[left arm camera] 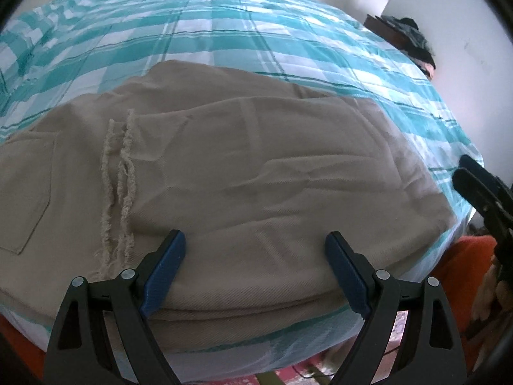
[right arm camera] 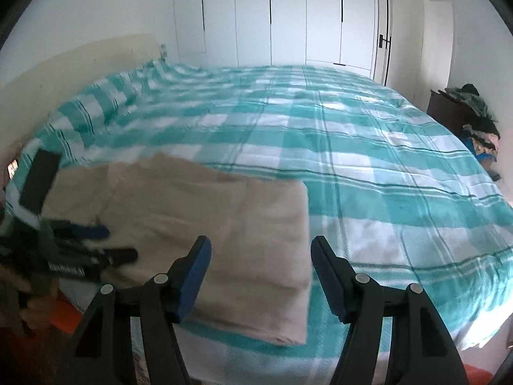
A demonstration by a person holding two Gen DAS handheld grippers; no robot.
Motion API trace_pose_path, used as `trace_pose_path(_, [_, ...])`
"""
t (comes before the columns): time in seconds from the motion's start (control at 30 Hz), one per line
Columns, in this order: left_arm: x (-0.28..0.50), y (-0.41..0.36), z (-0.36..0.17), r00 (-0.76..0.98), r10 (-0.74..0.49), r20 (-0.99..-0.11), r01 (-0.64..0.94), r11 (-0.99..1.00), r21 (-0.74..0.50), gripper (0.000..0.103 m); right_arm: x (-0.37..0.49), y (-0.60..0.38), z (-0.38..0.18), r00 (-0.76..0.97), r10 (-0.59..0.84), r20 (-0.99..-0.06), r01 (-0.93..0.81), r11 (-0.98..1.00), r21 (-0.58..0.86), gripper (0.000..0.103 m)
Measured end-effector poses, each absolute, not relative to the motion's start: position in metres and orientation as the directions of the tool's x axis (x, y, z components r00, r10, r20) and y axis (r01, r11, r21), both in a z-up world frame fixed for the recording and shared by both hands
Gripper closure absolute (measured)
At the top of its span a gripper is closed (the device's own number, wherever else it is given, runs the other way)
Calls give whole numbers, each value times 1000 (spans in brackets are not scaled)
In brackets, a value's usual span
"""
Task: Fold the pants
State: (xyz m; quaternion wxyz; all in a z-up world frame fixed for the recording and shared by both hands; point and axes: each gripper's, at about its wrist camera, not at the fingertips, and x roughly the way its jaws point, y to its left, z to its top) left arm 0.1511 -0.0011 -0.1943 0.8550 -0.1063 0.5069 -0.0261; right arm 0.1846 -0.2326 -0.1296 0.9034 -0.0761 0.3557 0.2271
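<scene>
Beige pants (left arm camera: 243, 166) lie folded over on the teal and white checked bed cover (left arm camera: 224, 32), near the bed's front edge. Frayed leg hems (left arm camera: 118, 173) rest on top at the left, next to a back pocket. My left gripper (left arm camera: 255, 243) is open and empty, just above the folded front edge. In the right wrist view the pants (right arm camera: 198, 218) lie at the lower left. My right gripper (right arm camera: 261, 250) is open and empty, over the pants' right edge. The left gripper (right arm camera: 96, 243) shows blurred at the far left there. The right gripper (left arm camera: 474, 176) shows at the right edge of the left wrist view.
White wardrobe doors (right arm camera: 288, 16) stand behind the bed. A dark cabinet with piled clothes (right arm camera: 471, 112) is at the right wall. A pale headboard (right arm camera: 64, 64) is at the left. An orange and patterned floor (left arm camera: 461, 266) lies below the bed's front edge.
</scene>
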Motion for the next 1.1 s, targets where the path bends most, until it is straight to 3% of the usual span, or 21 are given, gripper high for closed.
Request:
trace_pose_path(0.23, [146,-7,-204,503,-119,-856,-34,987,-157,10,195,-215,-177,483,346,-804,-507,859,66,37])
trace_pose_path(0.53, [146,-7,-207,508,-118,-853,-13,989,-145,9,201,-223,-194,440,380,-814,-491,860,137,37])
trace_pose_path(1.1, [154,-7,-209,465,-133,-875,-7,988,-154,8,209,-218,-195,398,326,-857,-450,884,127,37])
